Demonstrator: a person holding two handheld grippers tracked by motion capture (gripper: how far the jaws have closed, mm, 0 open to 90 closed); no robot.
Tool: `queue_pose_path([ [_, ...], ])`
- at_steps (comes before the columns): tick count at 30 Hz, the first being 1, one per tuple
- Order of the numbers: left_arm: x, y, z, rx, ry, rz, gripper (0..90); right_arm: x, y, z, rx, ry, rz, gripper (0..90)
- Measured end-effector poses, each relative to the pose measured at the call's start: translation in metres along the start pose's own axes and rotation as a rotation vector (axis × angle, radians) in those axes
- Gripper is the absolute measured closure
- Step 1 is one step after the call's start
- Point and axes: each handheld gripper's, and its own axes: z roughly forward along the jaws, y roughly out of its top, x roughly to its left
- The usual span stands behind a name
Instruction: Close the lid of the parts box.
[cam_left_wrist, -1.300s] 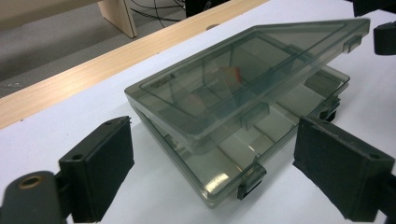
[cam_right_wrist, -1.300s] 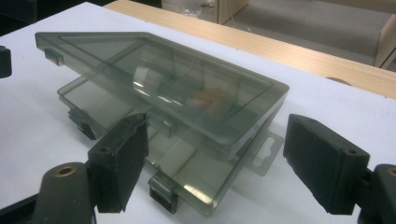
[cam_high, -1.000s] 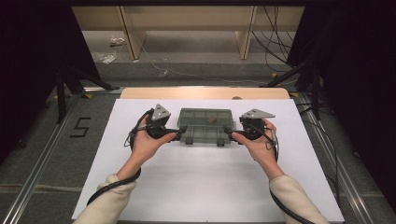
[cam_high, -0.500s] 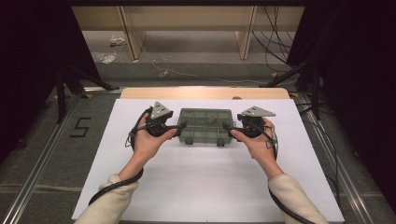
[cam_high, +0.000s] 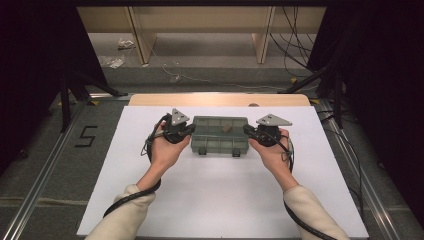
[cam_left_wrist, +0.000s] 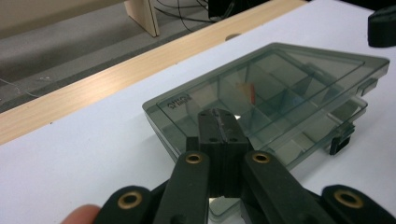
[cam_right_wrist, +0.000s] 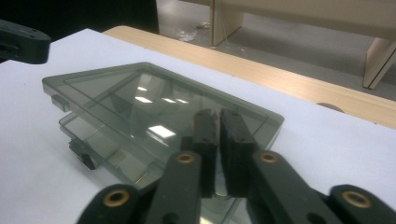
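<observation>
Landmark: the smoky-grey compartment box (cam_high: 220, 135), lying on the white table top (cam_high: 215, 200); every place below is told from it.
Sleeves: two cream sleeves (cam_high: 127, 210) enter at the near edge of the table, well short of the box, with a black cable (cam_high: 131, 196) running along each forearm.
Left hand (cam_high: 164, 150): just beside the box's left end, on the near side, wrapped round its gripper.
Left gripper (cam_left_wrist: 218, 122): at the left end of the box, its jaws have just been closing and now stand together, pinched on the edge of the box lid (cam_left_wrist: 261, 84); the pads overlap the lid's rim in the left gripper view.
Right hand (cam_high: 270, 150): just beside the box's right end, mirroring the other.
Right gripper (cam_right_wrist: 218, 126): at the right end of the box, its jaws have just been closing and are now nearly together, with a thin slit left, clamped on the lid's edge there.
Lid: tilted, its front edge raised off the tray (cam_right_wrist: 100, 140) below, the black latches (cam_right_wrist: 81, 151) hanging free.
Contents: a small orange-brown piece (cam_high: 226, 128) in a compartment near the box's middle, toward the back.
Wooden strip (cam_high: 220, 100): just beyond the box, along the far edge of the white top.
Floor: beyond the strip, grey, with loose cables (cam_high: 295, 40) and wooden legs (cam_high: 262, 35).
</observation>
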Motion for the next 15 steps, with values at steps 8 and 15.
queue_pose_path([
  [8,-0.0027,0.0018,0.0077,0.029,0.005,0.018,89.5,0.0023,0.0006,0.0029,0.023,0.002,-0.023,90.0],
  [15,-0.0022,0.0000,0.0093,0.040,-0.005,0.022,89.5,0.0058,0.0017,0.0074,0.037,0.013,-0.033,90.0],
])
